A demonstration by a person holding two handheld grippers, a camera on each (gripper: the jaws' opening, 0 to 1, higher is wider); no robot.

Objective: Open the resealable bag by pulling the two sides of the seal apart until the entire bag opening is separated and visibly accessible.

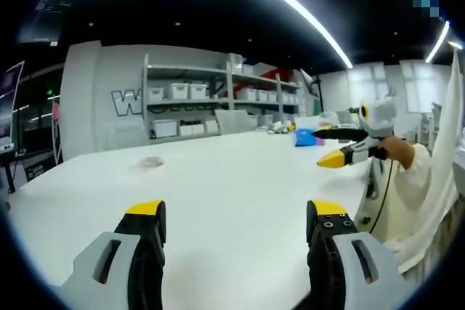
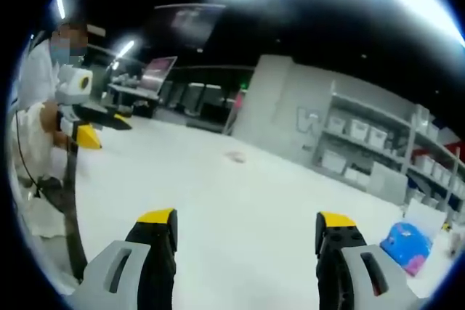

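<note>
A small clear bag with something pinkish in it (image 1: 149,162) lies flat on the white table (image 1: 240,172), far ahead and to the left of my left gripper (image 1: 236,212). That gripper stands open above the table's near part, with nothing between its yellow-tipped fingers (image 1: 145,210). In the right gripper view the same bag (image 2: 235,156) is a small blurred patch far out on the table (image 2: 218,201). My right gripper (image 2: 247,221) is open as well, holds nothing, and is well short of the bag.
A person in white (image 1: 414,172) at the table's right edge holds another yellow-tipped gripper (image 1: 341,152). A person with a gripper (image 2: 91,132) stands at the left edge. A blue object (image 2: 407,246) lies at the right. Shelves with white bins (image 1: 211,99) line the back wall.
</note>
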